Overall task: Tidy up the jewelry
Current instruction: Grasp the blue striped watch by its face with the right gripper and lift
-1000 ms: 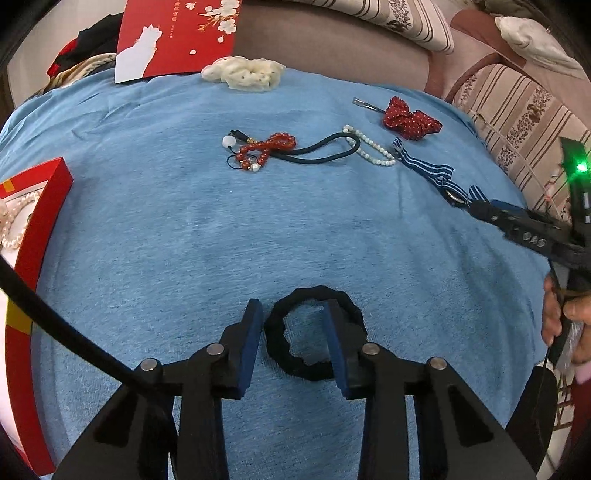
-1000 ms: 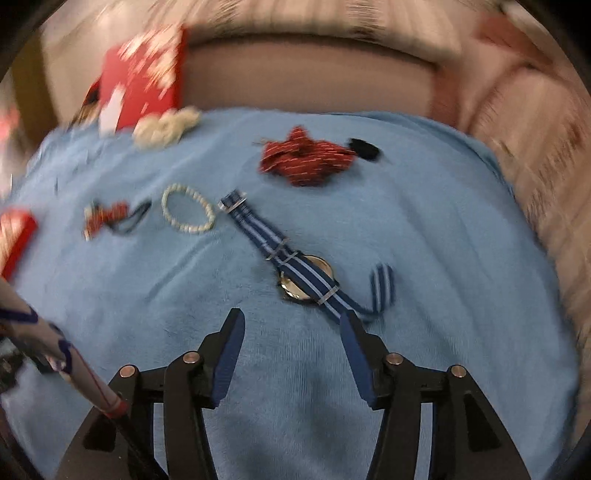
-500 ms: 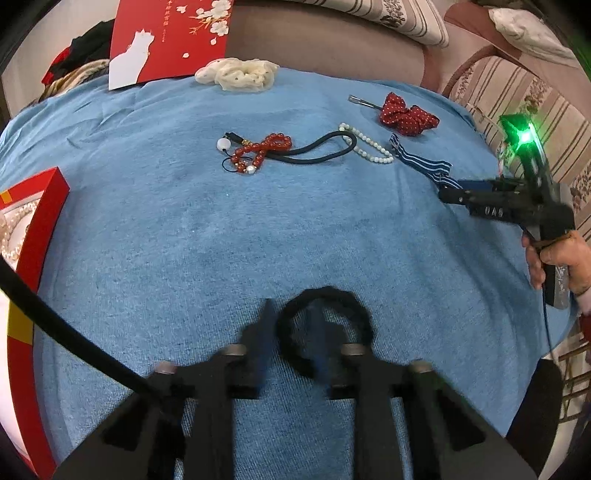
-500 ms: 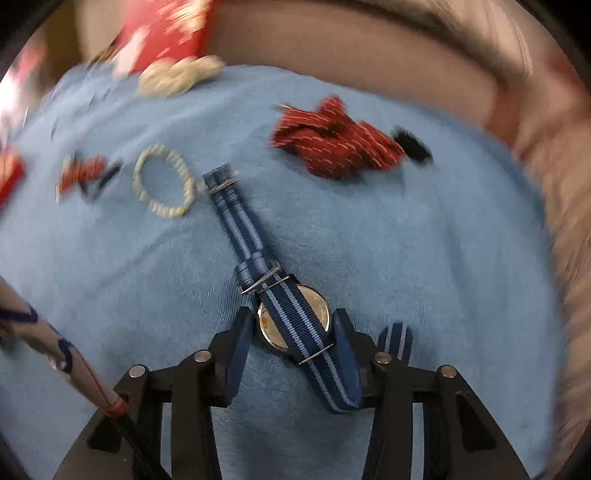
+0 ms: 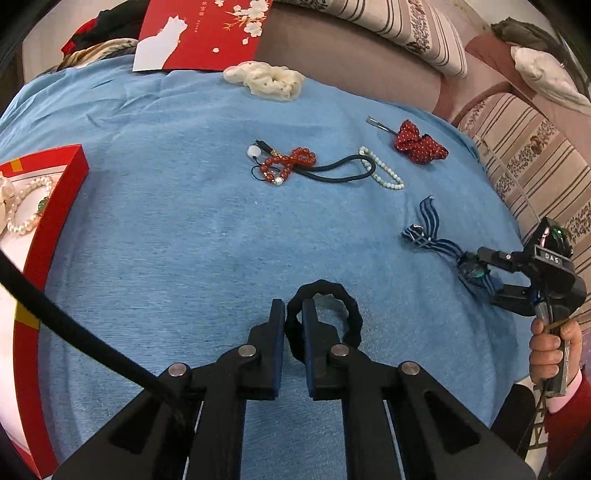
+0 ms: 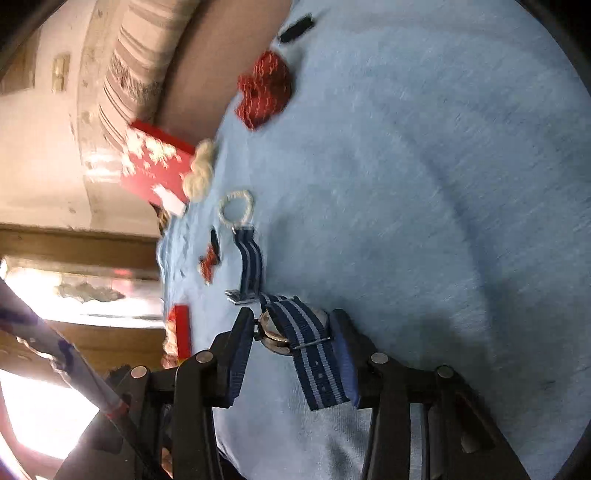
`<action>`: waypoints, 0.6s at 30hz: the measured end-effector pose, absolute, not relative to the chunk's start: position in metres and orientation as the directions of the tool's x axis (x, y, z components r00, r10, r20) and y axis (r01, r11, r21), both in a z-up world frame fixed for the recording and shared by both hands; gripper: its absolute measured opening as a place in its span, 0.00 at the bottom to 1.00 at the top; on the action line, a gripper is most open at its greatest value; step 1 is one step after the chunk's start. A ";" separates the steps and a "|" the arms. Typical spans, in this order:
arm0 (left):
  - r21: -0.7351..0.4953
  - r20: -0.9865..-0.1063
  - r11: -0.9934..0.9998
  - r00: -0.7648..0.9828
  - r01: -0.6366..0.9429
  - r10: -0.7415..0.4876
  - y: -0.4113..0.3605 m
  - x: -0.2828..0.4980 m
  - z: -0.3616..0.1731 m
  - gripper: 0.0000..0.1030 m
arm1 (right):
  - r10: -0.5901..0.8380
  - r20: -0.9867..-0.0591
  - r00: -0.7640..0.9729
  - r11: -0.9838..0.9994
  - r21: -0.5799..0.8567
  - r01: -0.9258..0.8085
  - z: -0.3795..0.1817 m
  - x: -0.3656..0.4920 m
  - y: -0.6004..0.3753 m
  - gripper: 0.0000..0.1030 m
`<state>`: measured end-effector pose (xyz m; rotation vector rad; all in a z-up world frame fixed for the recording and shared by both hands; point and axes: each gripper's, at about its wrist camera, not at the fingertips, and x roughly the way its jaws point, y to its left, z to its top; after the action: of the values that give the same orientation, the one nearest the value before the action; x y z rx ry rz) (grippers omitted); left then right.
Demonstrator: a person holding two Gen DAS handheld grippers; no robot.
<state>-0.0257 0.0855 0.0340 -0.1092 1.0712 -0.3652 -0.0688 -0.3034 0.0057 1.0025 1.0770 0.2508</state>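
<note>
A black scrunchie (image 5: 332,306) lies on the blue cloth (image 5: 184,229). My left gripper (image 5: 293,314) is shut on its left side, one finger inside the ring. The blue-striped watch (image 6: 288,325) sits between the jaws of my right gripper (image 6: 291,315), which are closing, and the pads press on its case. In the left wrist view the right gripper (image 5: 480,273) is low at the right edge, rolled sideways, with the watch strap (image 5: 428,221) trailing away over the cloth. A red box (image 5: 55,206) at the left holds pearl bracelets (image 5: 26,206).
Red beads on a black cord (image 5: 291,162), a pearl bracelet (image 5: 384,173) and a red bow clip (image 5: 419,146) lie mid-cloth. A white ornament (image 5: 267,79) and a red lid (image 5: 203,33) are at the back. Striped cushions (image 5: 535,155) border the right. A hand (image 5: 550,350) holds the right gripper.
My left gripper closed on the scrunchie's side. My right gripper came down onto the watch, narrowed around its case and rolled sideways, and the strap shifted and bunched.
</note>
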 end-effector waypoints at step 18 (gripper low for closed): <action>-0.277 -0.853 0.934 0.389 0.226 -0.348 0.092 -0.024 0.023 0.09 | 0.055 -0.908 0.416 0.987 -0.013 -0.160 0.045 -0.038 -0.210 0.67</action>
<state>-0.0235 0.0915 0.0225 -0.1225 1.1138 -0.3660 -0.0383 -0.2102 0.0455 -0.1030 1.1344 0.1353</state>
